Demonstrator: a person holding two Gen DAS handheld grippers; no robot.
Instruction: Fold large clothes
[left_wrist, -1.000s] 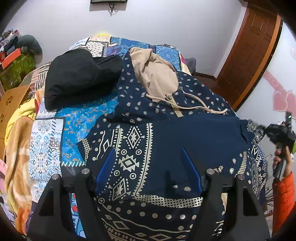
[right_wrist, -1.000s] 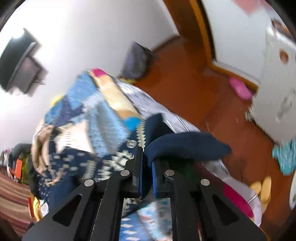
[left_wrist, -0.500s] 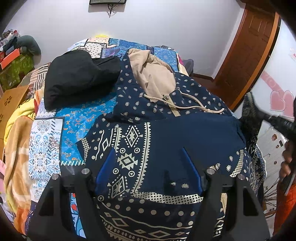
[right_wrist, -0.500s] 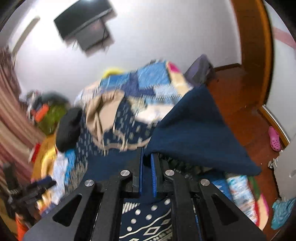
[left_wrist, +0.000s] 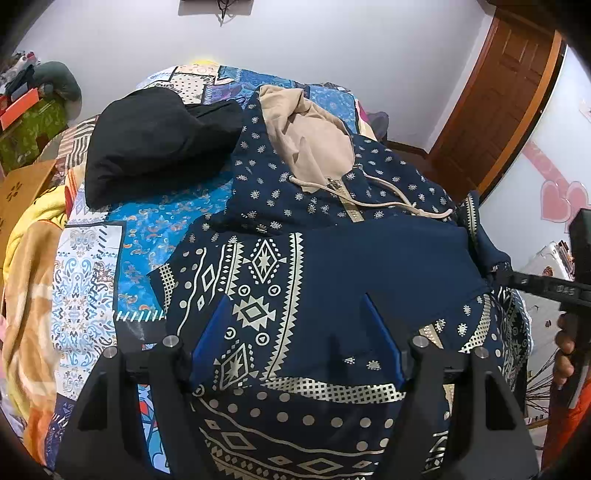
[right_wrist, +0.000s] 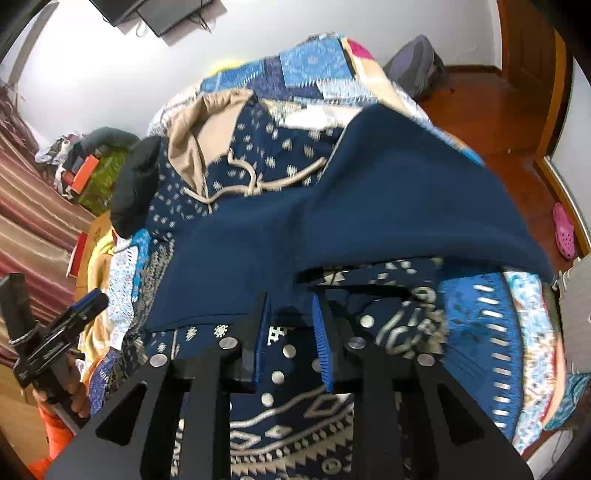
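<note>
A navy patterned hoodie (left_wrist: 332, 206) with a beige hood (left_wrist: 314, 136) lies face up on the bed; its plain navy sleeve (left_wrist: 388, 266) lies folded across the chest. My left gripper (left_wrist: 295, 321) is open and empty, hovering above the hoodie's lower front. My right gripper (right_wrist: 290, 314) is open just above the hoodie (right_wrist: 258, 236), and the navy sleeve (right_wrist: 406, 192) drapes freely in front of it. The right gripper also shows at the right edge of the left wrist view (left_wrist: 535, 284).
A black garment (left_wrist: 155, 144) lies on the patchwork quilt (left_wrist: 92, 266) left of the hoodie. A wooden door (left_wrist: 498, 92) and wooden floor (right_wrist: 498, 122) are to the right. Boxes and clutter (left_wrist: 26, 118) stand at the left.
My right gripper swung the navy sleeve over the hoodie's chest, then opened and let it go. The left gripper stayed almost still and open.
</note>
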